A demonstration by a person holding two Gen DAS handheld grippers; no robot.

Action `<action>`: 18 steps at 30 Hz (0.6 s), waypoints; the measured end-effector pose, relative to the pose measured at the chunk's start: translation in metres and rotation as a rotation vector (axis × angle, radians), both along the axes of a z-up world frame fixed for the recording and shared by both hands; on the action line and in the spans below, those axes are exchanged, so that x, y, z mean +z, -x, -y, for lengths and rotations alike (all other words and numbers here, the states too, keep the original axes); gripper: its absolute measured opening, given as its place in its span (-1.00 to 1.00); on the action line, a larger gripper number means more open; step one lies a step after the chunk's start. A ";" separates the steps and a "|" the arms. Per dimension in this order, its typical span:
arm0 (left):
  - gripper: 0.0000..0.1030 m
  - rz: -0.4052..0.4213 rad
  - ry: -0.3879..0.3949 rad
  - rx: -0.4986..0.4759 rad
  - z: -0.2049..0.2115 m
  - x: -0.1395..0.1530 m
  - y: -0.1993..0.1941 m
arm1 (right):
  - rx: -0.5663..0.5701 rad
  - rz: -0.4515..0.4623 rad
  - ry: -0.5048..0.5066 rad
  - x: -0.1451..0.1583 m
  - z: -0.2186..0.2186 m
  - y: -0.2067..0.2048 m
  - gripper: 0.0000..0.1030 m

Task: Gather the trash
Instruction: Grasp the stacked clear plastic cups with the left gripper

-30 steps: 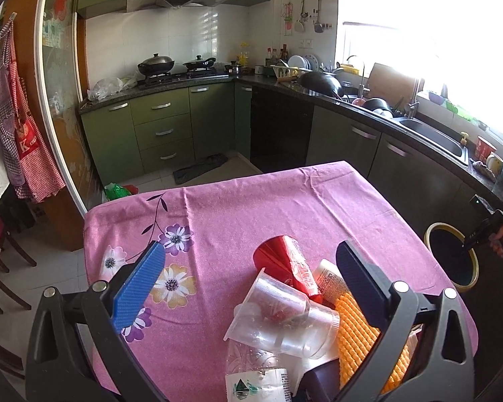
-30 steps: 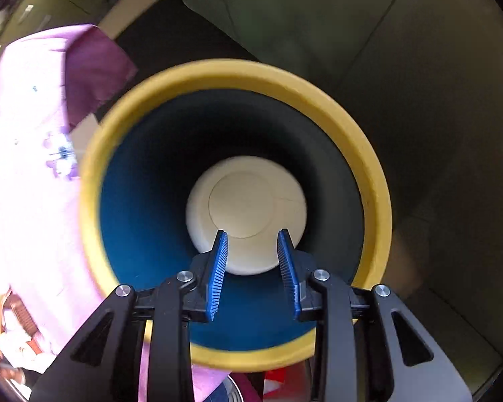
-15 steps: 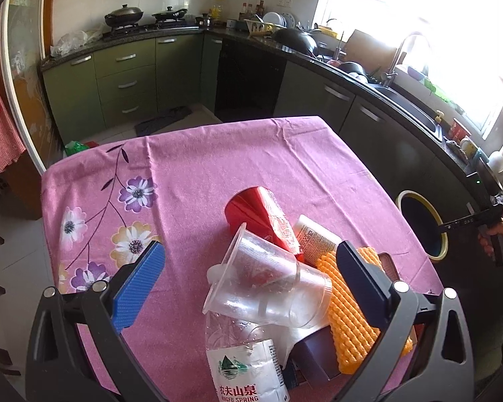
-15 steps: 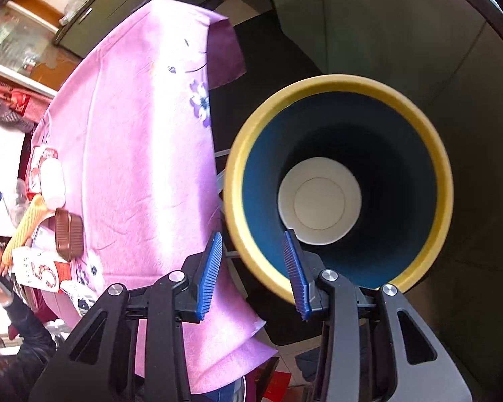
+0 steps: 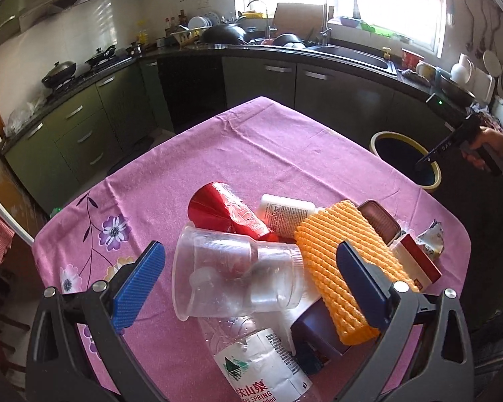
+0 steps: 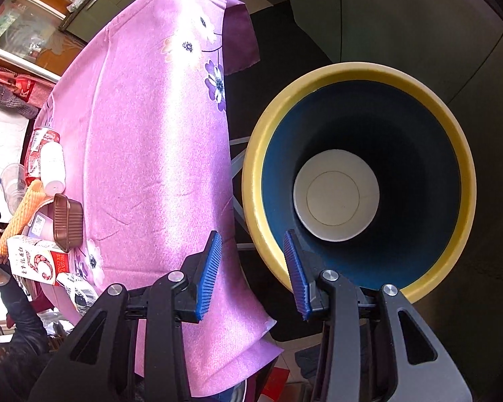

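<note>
You are holding the left gripper (image 5: 248, 279) low over the near end of the table (image 5: 251, 154), its jaws spread wide and gripping nothing; between the blue pads (image 5: 137, 288) a clear cup (image 5: 218, 274) is lying on its side, a second clear cup (image 5: 278, 278) nested into it; a water bottle (image 5: 261, 365) is lying just below them, nearest the camera. Behind the cups a red cup (image 5: 224, 211) is resting on its side, touching a white bottle (image 5: 285, 212); an orange foam sleeve (image 5: 332, 254) is lying across the right of the pile, partly behind the right pad; a brown tray (image 5: 379, 221), a red-and-white carton (image 5: 419, 261) and a crumpled wrapper (image 5: 431, 239) are sitting beside it toward the table's right edge; a dark blue box (image 5: 315, 331) is showing under the sleeve.

You are holding the right gripper (image 6: 251, 268) off the table's edge, beside the bin (image 6: 255, 181); its jaws are partly open and holding nothing, the right pad overlapping the yellow rim, the left one over the hanging cloth (image 6: 151, 134). The bin is standing on the floor just beside the table, blue inside, its pale bottom (image 6: 335, 197) showing; I cannot tell whether that disc is the base or something lying in it. In the left view your right hand (image 5: 486, 147) is gripping the handle near the bin.
</note>
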State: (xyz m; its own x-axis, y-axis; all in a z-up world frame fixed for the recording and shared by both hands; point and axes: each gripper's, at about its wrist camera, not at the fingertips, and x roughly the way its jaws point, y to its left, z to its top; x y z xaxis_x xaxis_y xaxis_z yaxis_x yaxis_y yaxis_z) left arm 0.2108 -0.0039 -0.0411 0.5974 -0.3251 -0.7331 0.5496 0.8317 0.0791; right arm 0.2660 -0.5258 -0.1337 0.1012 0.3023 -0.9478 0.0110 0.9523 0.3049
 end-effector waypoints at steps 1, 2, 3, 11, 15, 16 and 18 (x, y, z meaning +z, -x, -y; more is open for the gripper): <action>0.89 0.011 -0.026 -0.001 0.004 -0.001 0.001 | 0.000 0.000 -0.001 0.000 0.001 0.000 -0.24; 0.89 0.018 -0.046 0.002 0.007 -0.002 0.001 | -0.001 0.001 -0.002 -0.001 0.001 0.000 -0.24; 0.89 0.021 -0.061 0.007 0.009 -0.004 0.001 | -0.002 0.002 -0.005 -0.002 0.001 0.000 -0.24; 0.89 0.003 -0.105 0.088 0.008 -0.014 -0.009 | 0.002 -0.005 -0.022 -0.014 0.002 -0.001 -0.20; 0.89 -0.025 -0.123 0.097 0.009 -0.022 -0.011 | -0.001 0.000 -0.030 -0.017 0.001 -0.002 -0.19; 0.89 -0.032 -0.123 0.098 0.009 -0.023 -0.012 | -0.001 0.002 -0.031 -0.017 0.000 -0.002 -0.19; 0.85 -0.039 -0.118 0.097 0.009 -0.024 -0.011 | 0.003 0.006 -0.035 -0.018 -0.002 -0.002 -0.19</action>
